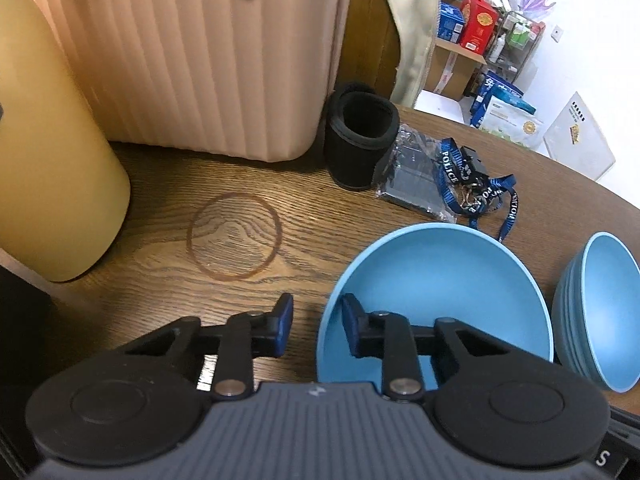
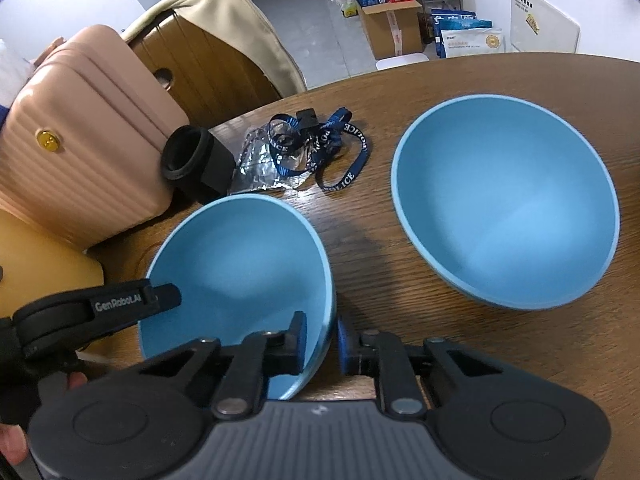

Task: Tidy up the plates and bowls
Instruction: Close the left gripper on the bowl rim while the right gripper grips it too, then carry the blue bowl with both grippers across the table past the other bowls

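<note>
A light blue bowl (image 1: 440, 292) (image 2: 240, 264) sits on the wooden table (image 1: 152, 200). My left gripper (image 1: 318, 320) straddles the bowl's left rim, one finger inside and one outside. Bare wood shows between the outer pad and the rim, so the jaws are narrow but open. My right gripper (image 2: 322, 340) straddles the opposite rim the same way, with a thin gap at the inner pad. In the right wrist view, a finger (image 2: 132, 304) of the left gripper crosses the bowl's far rim. A stack of matching blue bowls (image 1: 600, 312) (image 2: 504, 208) stands to the right.
A pink ribbed case (image 1: 200, 60) and a yellow container (image 1: 52, 140) crowd the left side. Behind the bowl are a black cup (image 1: 360, 140), a clear packet (image 1: 416, 184) and a blue lanyard (image 1: 480, 188). A ring stain (image 1: 234, 236) marks the wood.
</note>
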A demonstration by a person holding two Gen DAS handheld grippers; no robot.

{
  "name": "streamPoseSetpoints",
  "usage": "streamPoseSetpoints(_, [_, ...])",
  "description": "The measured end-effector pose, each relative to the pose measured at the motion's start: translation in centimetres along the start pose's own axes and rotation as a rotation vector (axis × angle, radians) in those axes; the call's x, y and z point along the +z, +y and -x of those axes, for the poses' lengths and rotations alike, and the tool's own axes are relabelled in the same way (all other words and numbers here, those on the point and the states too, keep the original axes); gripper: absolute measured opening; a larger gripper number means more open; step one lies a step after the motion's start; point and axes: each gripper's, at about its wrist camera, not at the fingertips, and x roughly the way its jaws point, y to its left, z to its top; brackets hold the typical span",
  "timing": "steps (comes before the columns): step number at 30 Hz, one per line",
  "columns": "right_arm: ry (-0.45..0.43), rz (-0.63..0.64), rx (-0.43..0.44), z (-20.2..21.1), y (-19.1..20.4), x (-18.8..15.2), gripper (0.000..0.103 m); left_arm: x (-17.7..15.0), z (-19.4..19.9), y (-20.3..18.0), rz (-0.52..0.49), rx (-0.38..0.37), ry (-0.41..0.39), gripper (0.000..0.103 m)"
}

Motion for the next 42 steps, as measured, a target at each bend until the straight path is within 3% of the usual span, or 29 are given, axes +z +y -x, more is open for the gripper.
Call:
streamPoseSetpoints(4, [-0.011,-0.004,0.004,-0.3,-0.1,0.0,0.011,-0.2,-0.2,-0.3,-0.006,-0.023,-0.004,0.015])
streamPoseSetpoints(20, [-0.067,0.014,0.005,1.8,0.8,-0.9,0.011,-0.8,2.5,0.2,-0.017,-0.041,-0.05,0.015])
streamPoseSetpoints(42, [-0.194,-0.046,-0.007,10.7,1.9,-5.9,0.01,-4.2,11.6,0.8,-0.089,-0.11,-0.132,0.015])
